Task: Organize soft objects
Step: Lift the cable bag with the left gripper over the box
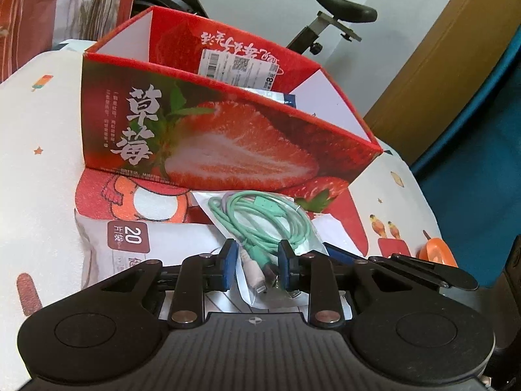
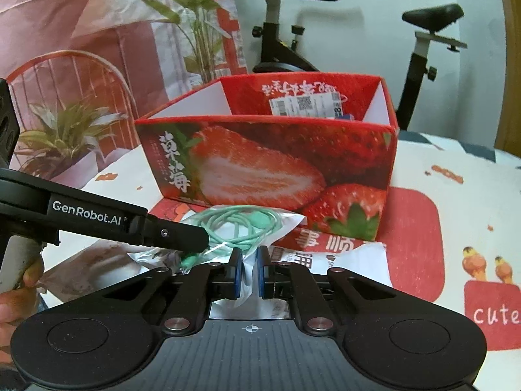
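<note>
A clear plastic bag of coiled mint-green cable (image 1: 260, 221) (image 2: 237, 224) lies just in front of the open red strawberry box (image 1: 228, 150) (image 2: 260, 169) on the printed cloth. My left gripper (image 1: 257, 260) is shut on the bag's near end, and white plugs show between its blue pads. In the right wrist view one of its fingers (image 2: 176, 234) reaches in from the left onto the bag. My right gripper (image 2: 249, 270) is shut on the bag's thin clear edge. Its finger (image 1: 423, 268) shows at the right of the left wrist view.
A white packet marked 20 (image 1: 130, 238) and printed wrappers (image 2: 325, 247) lie under the cable bag. Inside the box are a shipping label (image 1: 241, 68) and something blue. An exercise bike (image 2: 293, 32) stands behind, with a wooden panel (image 1: 439, 65) at right. A hand (image 2: 19, 280) holds the left gripper.
</note>
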`<act>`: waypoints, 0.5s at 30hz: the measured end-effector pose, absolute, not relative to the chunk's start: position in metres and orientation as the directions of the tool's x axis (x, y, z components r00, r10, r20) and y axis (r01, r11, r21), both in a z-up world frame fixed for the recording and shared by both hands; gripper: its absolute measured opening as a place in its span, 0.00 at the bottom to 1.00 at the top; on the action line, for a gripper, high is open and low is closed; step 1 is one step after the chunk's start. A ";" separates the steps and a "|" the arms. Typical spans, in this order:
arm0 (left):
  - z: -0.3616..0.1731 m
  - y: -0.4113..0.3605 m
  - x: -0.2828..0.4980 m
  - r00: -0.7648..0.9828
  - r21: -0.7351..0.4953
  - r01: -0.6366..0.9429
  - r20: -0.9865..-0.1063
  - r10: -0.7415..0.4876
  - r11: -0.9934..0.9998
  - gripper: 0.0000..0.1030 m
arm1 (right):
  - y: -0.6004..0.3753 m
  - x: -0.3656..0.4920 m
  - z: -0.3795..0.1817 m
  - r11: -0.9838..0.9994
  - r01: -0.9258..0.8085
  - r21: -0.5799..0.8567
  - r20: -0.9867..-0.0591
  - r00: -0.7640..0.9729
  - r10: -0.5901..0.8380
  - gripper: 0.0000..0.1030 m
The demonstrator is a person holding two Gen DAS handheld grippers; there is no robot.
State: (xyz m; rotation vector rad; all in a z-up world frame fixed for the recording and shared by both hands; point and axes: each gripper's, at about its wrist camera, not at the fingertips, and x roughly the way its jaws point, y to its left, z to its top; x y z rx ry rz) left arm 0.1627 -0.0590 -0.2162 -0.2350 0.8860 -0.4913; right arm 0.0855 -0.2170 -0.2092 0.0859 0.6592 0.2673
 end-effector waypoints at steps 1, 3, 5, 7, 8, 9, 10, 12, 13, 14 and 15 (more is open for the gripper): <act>-0.215 -0.057 0.161 0.534 -0.396 0.313 -0.678 -0.505 0.863 0.28 | -0.215 0.084 -0.207 0.963 -0.220 0.156 -0.592 0.760 0.269 0.08; -0.210 -0.054 0.156 0.548 -0.393 0.322 -0.665 -0.508 0.862 0.28 | -0.213 0.082 -0.203 0.964 -0.224 0.145 -0.587 0.764 0.266 0.08; -0.202 -0.051 0.150 0.567 -0.389 0.335 -0.644 -0.513 0.858 0.28 | -0.210 0.078 -0.198 0.964 -0.231 0.133 -0.575 0.774 0.264 0.08; -0.194 -0.049 0.145 0.587 -0.385 0.348 -0.622 -0.519 0.855 0.28 | -0.208 0.074 -0.191 0.964 -0.239 0.114 -0.559 0.787 0.261 0.08; -0.189 -0.047 0.142 0.600 -0.381 0.356 -0.607 -0.521 0.853 0.28 | -0.206 0.071 -0.186 0.965 -0.244 0.101 -0.547 0.796 0.258 0.08; -0.185 -0.045 0.139 0.611 -0.379 0.362 -0.594 -0.524 0.852 0.28 | -0.205 0.069 -0.181 0.964 -0.249 0.089 -0.538 0.803 0.257 0.08; -0.180 -0.043 0.137 0.621 -0.378 0.368 -0.580 -0.528 0.849 0.28 | -0.203 0.067 -0.177 0.964 -0.254 0.075 -0.527 0.811 0.254 0.08; -0.170 -0.038 0.132 0.644 -0.374 0.382 -0.549 -0.533 0.845 0.28 | -0.199 0.062 -0.167 0.963 -0.266 0.043 -0.499 0.829 0.251 0.08; -0.165 -0.037 0.130 0.655 -0.369 0.388 -0.535 -0.534 0.845 0.28 | -0.197 0.060 -0.162 0.962 -0.270 0.032 -0.489 0.836 0.251 0.08; -0.161 -0.037 0.130 0.663 -0.363 0.393 -0.525 -0.534 0.845 0.28 | -0.195 0.059 -0.157 0.961 -0.277 0.018 -0.475 0.843 0.252 0.08; -0.156 -0.036 0.128 0.673 -0.354 0.400 -0.513 -0.533 0.845 0.28 | -0.194 0.058 -0.152 0.959 -0.284 0.004 -0.464 0.849 0.253 0.08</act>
